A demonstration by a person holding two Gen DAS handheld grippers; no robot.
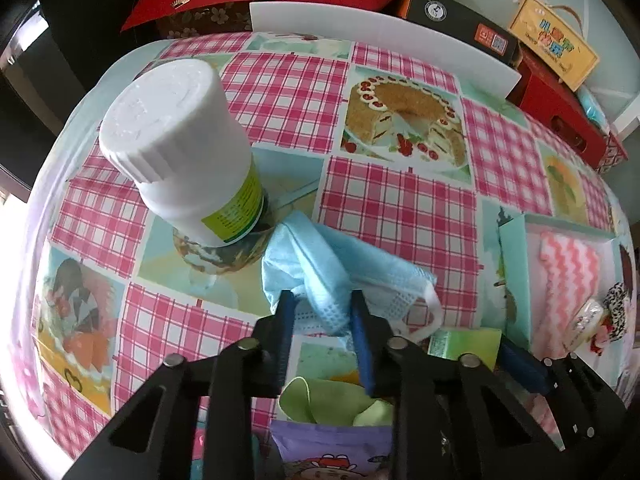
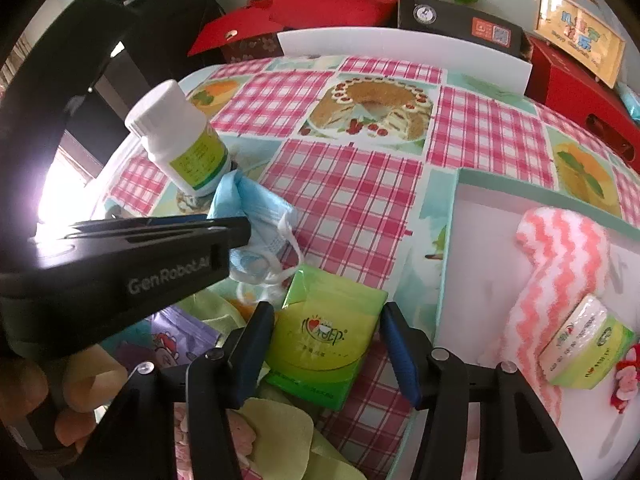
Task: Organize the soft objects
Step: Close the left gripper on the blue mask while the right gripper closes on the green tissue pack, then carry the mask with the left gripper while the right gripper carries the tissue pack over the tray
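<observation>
The blue face mask (image 1: 320,276) lies crumpled on the table (image 1: 392,200), its far fold touching the foot of the white bottle (image 1: 180,148), its white ear loop (image 1: 430,312) trailing toward the green tissue pack (image 2: 324,340). The left gripper (image 1: 322,312) points steeply down on it with a raised fold of the mask between its blue fingers (image 1: 285,320); the fingers are drawn in close on that fold, so I judge it pinched, though only by a ridge of cloth rather than the whole bundle. To do this step well, the lift should go straight up and slowly, since the mask leans against the bottle and a sideways drag could tip it. The ear loop deserves watching too: it lies loose beside the tissue pack and may snag or pull it along. The right gripper (image 2: 332,344) hovers with its fingers spread either side of the tissue pack, clearly not pressing on it, and it should wait until the mask is clear so the two do not crowd each other. The likely goal is the pale box (image 2: 448,240) at the right, where a pink-and-white zigzag cloth (image 2: 560,280) and another tissue pack (image 2: 588,344) already lie; the bare floor behind the cloth looks the easiest spot to drop into. A green cloth (image 2: 276,440) and purple pouch (image 1: 332,448) wait nearest the person.
</observation>
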